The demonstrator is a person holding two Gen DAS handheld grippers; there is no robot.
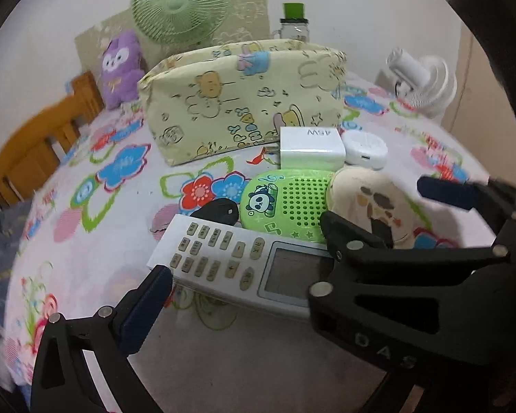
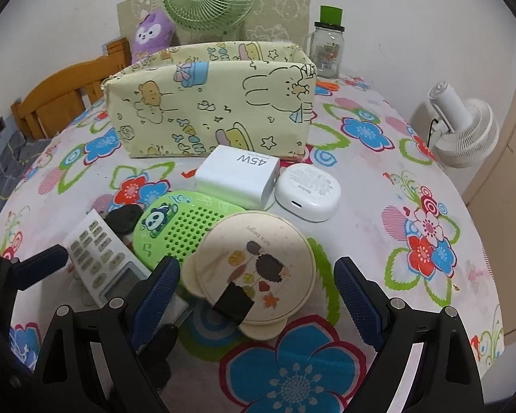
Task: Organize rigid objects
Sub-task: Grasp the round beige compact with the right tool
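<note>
Cream compact (image 2: 254, 275) between spread right tongs (image 2: 258, 296)

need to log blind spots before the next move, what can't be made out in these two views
- Inside of the fabric bin: both views, hidden by its own front wall.
- Black fob: right wrist view, partly under the remote and green panda case.
- Remote's screen end: left wrist view, covered by the right gripper.
- Round case: left wrist view, blurred print.
</note>
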